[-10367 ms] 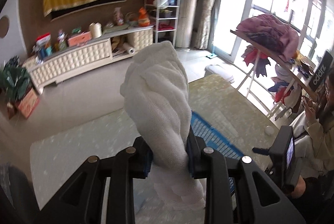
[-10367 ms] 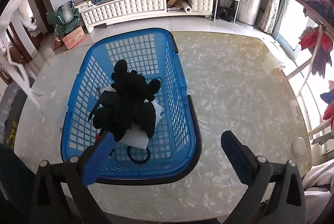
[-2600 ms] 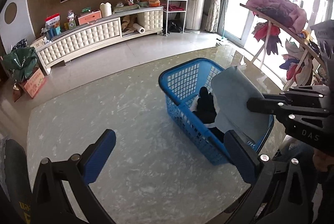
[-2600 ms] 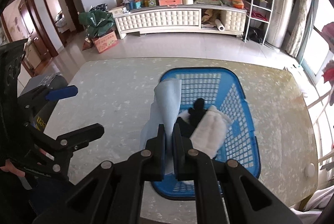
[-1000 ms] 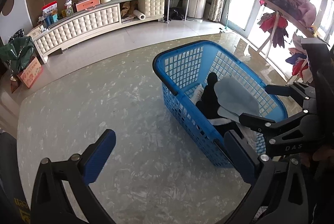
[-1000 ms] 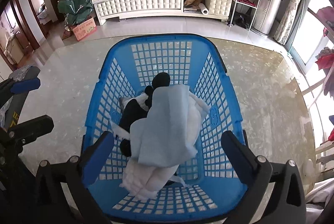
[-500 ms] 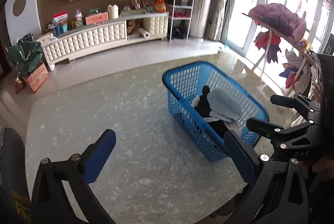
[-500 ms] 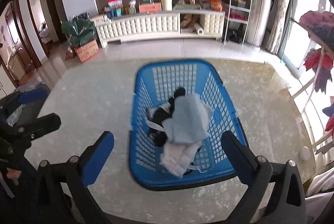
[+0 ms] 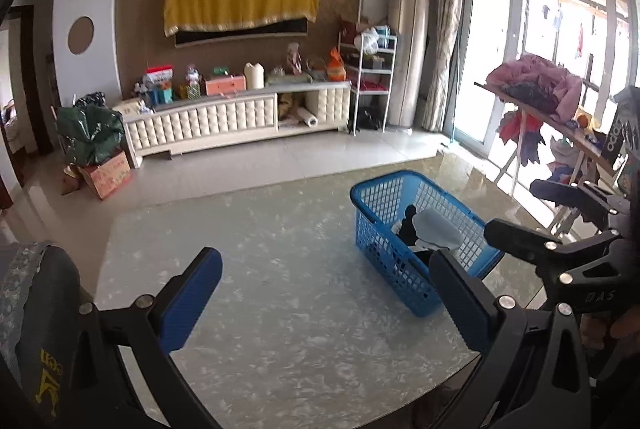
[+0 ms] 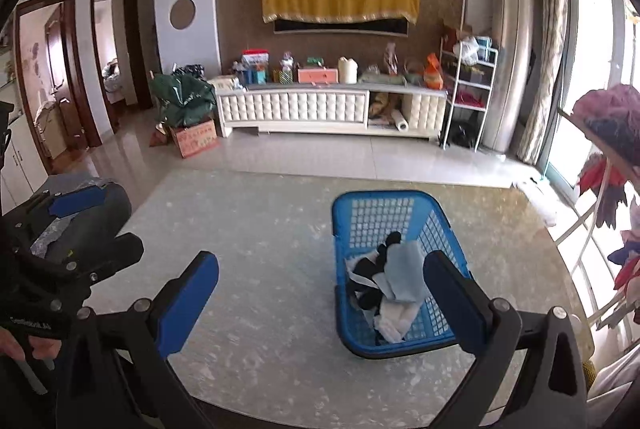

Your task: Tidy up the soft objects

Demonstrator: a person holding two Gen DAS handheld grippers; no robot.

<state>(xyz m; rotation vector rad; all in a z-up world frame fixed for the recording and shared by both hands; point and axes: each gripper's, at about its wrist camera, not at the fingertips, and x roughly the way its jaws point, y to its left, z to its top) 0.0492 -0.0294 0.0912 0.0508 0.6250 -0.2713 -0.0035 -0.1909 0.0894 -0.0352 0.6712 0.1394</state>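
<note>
A blue plastic basket [image 10: 362,213] stands on the marble table [image 10: 260,229]; it also shows in the left wrist view [image 9: 380,197]. Inside lie a light blue cloth [image 10: 406,275], a black soft toy [image 10: 370,271] and a white towel [image 10: 394,321]. The cloth [image 9: 436,229] and the toy [image 9: 408,225] show in the left wrist view too. My left gripper [image 9: 326,289] is open and empty, held high and back from the basket. My right gripper [image 10: 320,291] is open and empty, above the table's near edge.
A white TV cabinet [image 10: 304,109] with clutter stands against the far wall. A rack with clothes [image 9: 536,93] is at the right by the window. A dark padded chair back [image 10: 80,217] is at the table's left edge.
Both grippers have pulled up and back from the basket, which now looks smaller. The blue cloth let go earlier still lies on top of the pile.
</note>
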